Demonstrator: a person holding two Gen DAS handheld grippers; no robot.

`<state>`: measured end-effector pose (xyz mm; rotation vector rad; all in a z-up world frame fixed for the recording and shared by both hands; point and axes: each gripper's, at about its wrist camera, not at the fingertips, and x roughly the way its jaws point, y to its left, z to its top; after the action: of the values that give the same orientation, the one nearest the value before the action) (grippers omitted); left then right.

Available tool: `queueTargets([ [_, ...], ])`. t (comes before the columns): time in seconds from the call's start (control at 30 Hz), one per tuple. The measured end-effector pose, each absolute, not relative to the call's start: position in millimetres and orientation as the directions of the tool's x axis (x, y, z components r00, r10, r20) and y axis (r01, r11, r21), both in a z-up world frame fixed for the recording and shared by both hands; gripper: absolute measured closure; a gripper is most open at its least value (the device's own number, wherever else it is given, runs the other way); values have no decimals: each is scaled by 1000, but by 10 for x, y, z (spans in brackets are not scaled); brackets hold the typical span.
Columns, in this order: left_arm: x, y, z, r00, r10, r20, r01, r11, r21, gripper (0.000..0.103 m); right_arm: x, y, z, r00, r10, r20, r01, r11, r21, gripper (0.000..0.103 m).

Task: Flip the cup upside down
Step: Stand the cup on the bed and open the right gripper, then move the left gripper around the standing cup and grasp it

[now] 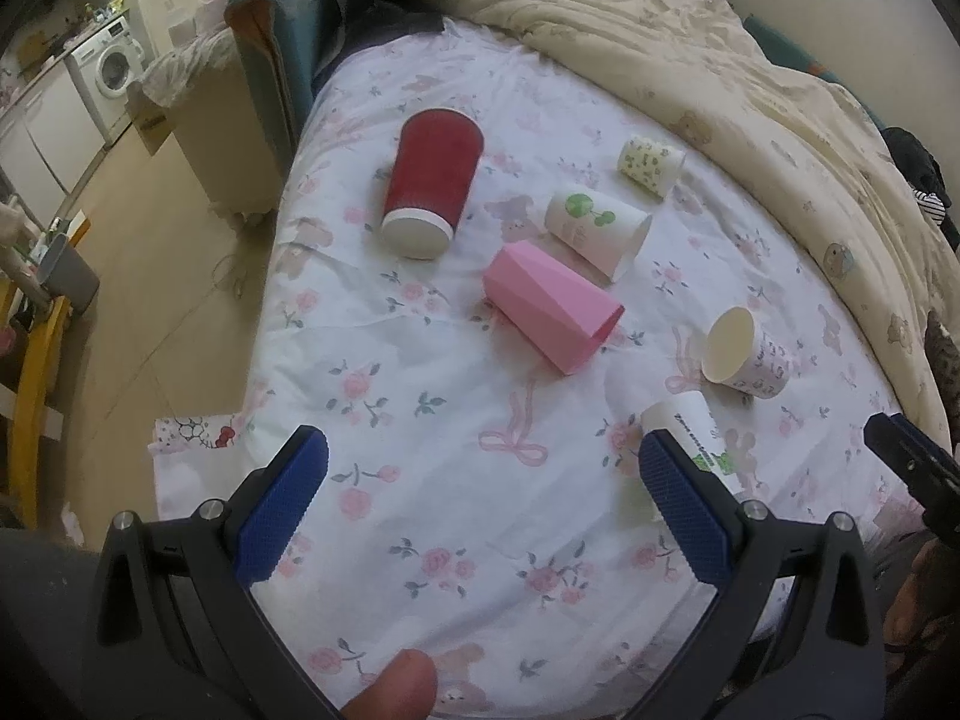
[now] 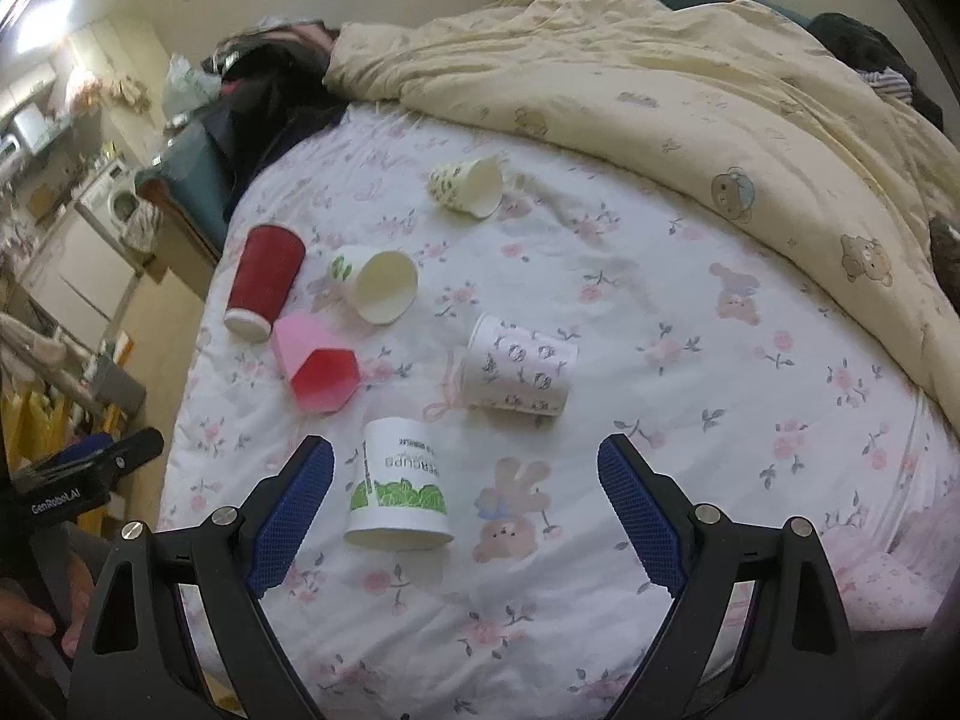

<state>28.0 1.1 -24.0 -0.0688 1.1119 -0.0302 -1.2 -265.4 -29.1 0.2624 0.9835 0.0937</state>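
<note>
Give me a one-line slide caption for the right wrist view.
Open right gripper hovers over six cups on a floral bedsheet, nearest the white cup with green print.

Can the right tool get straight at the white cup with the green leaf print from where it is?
Probably yes. The right tool is open, and the white cup with green leaf print stands rim-down just ahead between its fingers, left of centre. Nothing lies between; the pink cup sits farther back.

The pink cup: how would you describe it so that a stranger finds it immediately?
Look at the floral bedsheet, beside the cream quilt. Six cups lie scattered there; between the red cup and the white cup with green leaves lies the pink cup. Only it has flat facets and an angular mouth.
</note>
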Motion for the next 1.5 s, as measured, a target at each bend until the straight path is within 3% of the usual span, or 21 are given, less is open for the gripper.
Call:
queueTargets([
  [0.33,424,-270,-553,308,-61,-950,-35,997,-76,1,-99,-2897,-364,588,114,-801,147,958,245,11],
  [0.53,571,-458,-691,227,-74,-971,-64,994,-91,1,-54,-3136,-545,528,99,-844,253,930,268,11],
  [0.6,635,-582,-756,187,-92,-978,-65,992,-106,10,-39,-3170,-561,523,96,-847,269,924,271,11],
  [0.83,892,-1028,-1044,26,-145,-989,-118,982,-147,16,-13,-3214,-571,518,110,-849,281,915,290,11],
  [1.37,1026,-1336,-1561,-92,-124,-988,-142,984,-111,32,-30,-3418,-631,498,116,-859,352,878,323,11],
  [1.5,1026,-1368,-1617,-123,-141,-982,-130,984,-125,48,-24,-3419,-638,500,126,-857,348,877,332,11],
])
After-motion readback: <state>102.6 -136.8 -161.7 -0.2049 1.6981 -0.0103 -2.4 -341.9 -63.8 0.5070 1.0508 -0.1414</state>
